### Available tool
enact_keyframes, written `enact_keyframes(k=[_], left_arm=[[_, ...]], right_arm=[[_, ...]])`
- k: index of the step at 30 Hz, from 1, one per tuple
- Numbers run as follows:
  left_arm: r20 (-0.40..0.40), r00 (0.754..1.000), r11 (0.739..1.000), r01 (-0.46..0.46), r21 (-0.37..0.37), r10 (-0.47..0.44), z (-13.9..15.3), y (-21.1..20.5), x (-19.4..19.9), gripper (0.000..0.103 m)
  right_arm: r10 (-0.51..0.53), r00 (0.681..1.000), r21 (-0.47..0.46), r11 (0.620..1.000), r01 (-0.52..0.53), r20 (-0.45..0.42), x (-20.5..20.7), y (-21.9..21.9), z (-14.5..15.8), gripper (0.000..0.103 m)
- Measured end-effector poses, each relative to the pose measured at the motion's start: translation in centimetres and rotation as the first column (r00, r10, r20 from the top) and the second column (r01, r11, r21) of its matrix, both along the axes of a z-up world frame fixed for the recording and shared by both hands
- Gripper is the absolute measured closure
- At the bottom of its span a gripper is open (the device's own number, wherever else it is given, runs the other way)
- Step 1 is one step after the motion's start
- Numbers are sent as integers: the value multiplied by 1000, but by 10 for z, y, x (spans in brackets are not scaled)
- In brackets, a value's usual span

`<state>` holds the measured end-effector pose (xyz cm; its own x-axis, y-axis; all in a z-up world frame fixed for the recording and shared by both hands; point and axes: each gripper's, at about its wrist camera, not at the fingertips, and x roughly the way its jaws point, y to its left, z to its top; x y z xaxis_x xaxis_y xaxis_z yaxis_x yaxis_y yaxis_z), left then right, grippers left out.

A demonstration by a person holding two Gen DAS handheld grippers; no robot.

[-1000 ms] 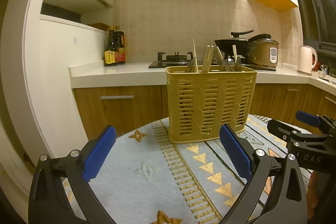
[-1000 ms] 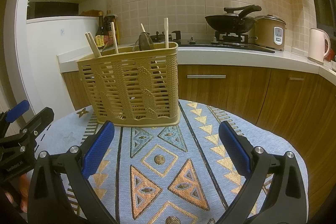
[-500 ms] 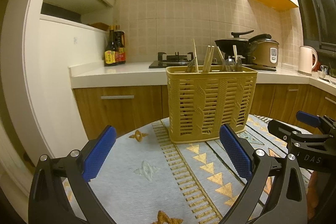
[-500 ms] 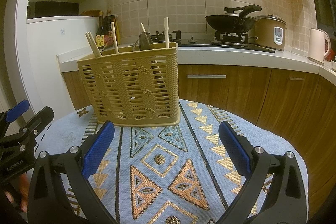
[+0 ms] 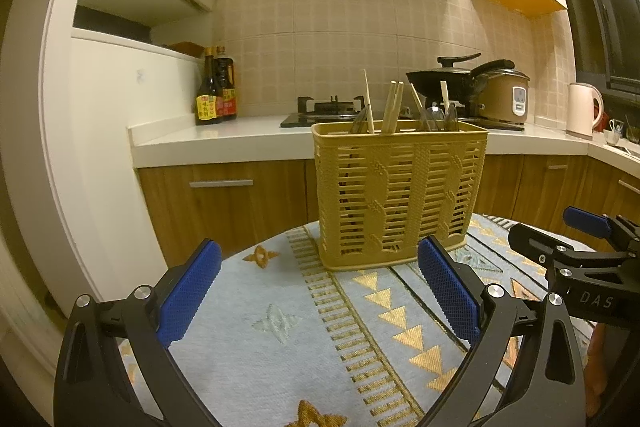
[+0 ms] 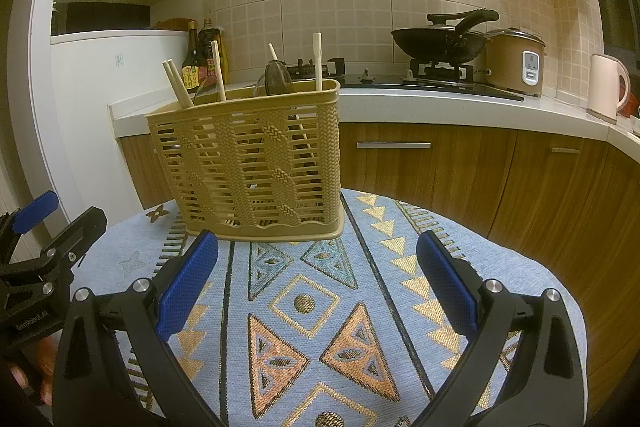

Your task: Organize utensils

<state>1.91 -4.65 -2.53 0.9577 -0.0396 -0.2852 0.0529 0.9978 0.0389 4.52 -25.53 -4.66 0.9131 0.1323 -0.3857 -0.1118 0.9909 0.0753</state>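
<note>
A tan slotted utensil basket (image 5: 394, 195) (image 6: 252, 163) stands upright on a round table with a patterned blue cloth (image 5: 280, 323) (image 6: 312, 307). Wooden chopsticks (image 5: 391, 107) (image 6: 178, 85) and dark spoons (image 6: 276, 79) stick up out of it. My left gripper (image 5: 318, 291) hovers open just in front of the basket, with nothing between its blue pads. In the right wrist view my right gripper (image 6: 318, 287) is open too, empty, a little short of the basket's base. Each gripper shows at the edge of the other's view.
Behind the table runs a white kitchen counter (image 5: 224, 141) with sauce bottles (image 5: 216, 95), a gas hob with a black wok (image 6: 440, 43), a rice cooker (image 6: 516, 63) and a kettle (image 5: 582, 111). Wooden cabinets (image 6: 440, 171) stand below. The table edge drops off close behind the basket.
Hardly anything moves; the left wrist view has drifted slightly, so the basket sits a touch lower and closer. Both grippers stay open and empty.
</note>
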Motion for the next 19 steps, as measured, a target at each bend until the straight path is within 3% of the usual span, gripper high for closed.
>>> enact_keyframes(k=[14, 19], left_arm=[[-18, 1000, 999, 4, -50, -5, 1, 7, 2, 7], [-26, 1000, 1000, 1, -31, -2, 0, 4, 5, 7]], right_arm=[[2, 1000, -3, 1000, -2, 0, 0, 0, 0, 8], [2, 1000, -3, 1000, -2, -1, 0, 0, -1, 8]])
